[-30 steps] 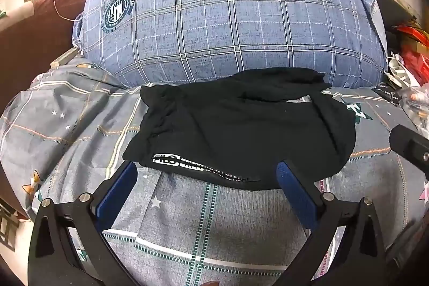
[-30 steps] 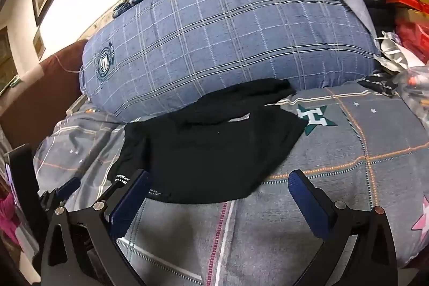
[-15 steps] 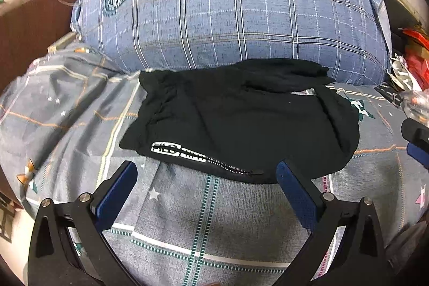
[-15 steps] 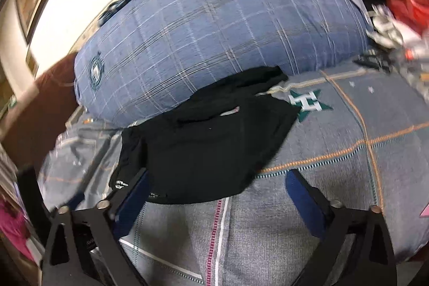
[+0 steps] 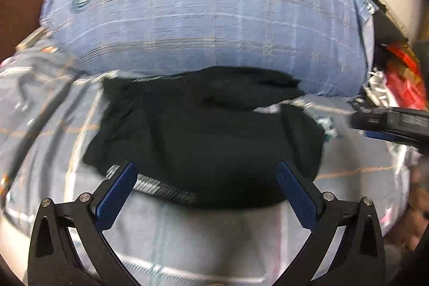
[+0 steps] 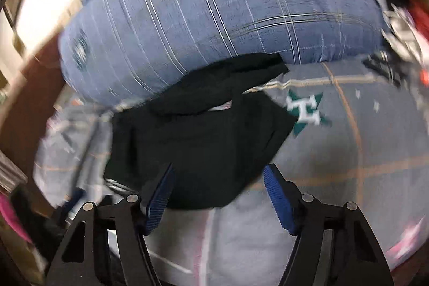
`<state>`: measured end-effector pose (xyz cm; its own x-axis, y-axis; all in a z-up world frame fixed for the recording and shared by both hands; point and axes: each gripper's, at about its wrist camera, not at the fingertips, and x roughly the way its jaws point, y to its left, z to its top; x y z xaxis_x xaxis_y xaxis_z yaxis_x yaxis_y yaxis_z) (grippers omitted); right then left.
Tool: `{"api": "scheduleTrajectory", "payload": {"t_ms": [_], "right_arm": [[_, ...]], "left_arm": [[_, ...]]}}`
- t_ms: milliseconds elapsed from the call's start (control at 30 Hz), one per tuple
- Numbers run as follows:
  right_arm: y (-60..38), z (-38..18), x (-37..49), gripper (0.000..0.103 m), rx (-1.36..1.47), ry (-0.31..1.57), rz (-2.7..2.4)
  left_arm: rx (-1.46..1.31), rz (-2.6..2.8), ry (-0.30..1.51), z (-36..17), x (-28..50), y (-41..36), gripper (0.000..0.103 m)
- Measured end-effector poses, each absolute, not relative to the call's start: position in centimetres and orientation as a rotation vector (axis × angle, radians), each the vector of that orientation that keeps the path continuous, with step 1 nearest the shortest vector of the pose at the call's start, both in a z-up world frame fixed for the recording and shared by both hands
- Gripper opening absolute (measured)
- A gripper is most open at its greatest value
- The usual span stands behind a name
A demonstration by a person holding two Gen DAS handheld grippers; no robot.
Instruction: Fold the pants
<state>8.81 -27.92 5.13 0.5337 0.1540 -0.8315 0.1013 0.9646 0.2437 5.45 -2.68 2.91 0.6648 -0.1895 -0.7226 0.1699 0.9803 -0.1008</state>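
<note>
The black pants (image 5: 203,136) lie rumpled and folded over on the bedsheet (image 5: 214,237), a white-printed hem nearest. Left gripper (image 5: 206,178) is spread; right gripper (image 6: 218,178), jaws just narrowing, pinches nothing.

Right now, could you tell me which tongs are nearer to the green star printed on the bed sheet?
Right. The right tongs sit over the black pants just left of the green star; the left tongs are over the pants' far side.

Bed: grey checked sheet (image 5: 187,237) with orange lines and a green star print (image 6: 305,111) at right of centre.
Pants: black pants (image 5: 203,136) lie crumpled mid-frame on the sheet.
Pillow: big blue plaid pillow (image 5: 209,12) across the top, touching the pants' far edge.
Clutter: red and silver clutter (image 5: 396,82) at right edge.
</note>
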Motion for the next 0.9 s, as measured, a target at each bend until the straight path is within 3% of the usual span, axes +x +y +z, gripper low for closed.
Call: {"api": "scheduleTrajectory", "payload": {"t_ms": [133,300,367,500,900], "right_arm": [[-31.3,3.3,13.9,0.07,0.368,1.052,0.04],[-33.7,-0.1,13.7,0.07,0.469,1.028,-0.002],[-32.8,0.8,13.6,0.07,0.456,0.977,0.029],[-27.9,3.8,12.2,0.071,0.35,0.854,0.113],[-24.4,4.7,8.7,0.082,0.24,0.755,0.129]], "left_arm": [[0.01,-0.23,0.791,3.3,9.0,-5.0,0.103],[0.027,-0.166,0.826,-0.2,10.2,-5.5,0.103],[0.017,-0.193,0.869,-0.4,10.8,-6.0,0.103],[0.076,-0.127,0.771,1.0,9.9,-5.7,0.103],[0.06,-0.104,0.714,2.9,9.1,-4.3,0.103]]}}
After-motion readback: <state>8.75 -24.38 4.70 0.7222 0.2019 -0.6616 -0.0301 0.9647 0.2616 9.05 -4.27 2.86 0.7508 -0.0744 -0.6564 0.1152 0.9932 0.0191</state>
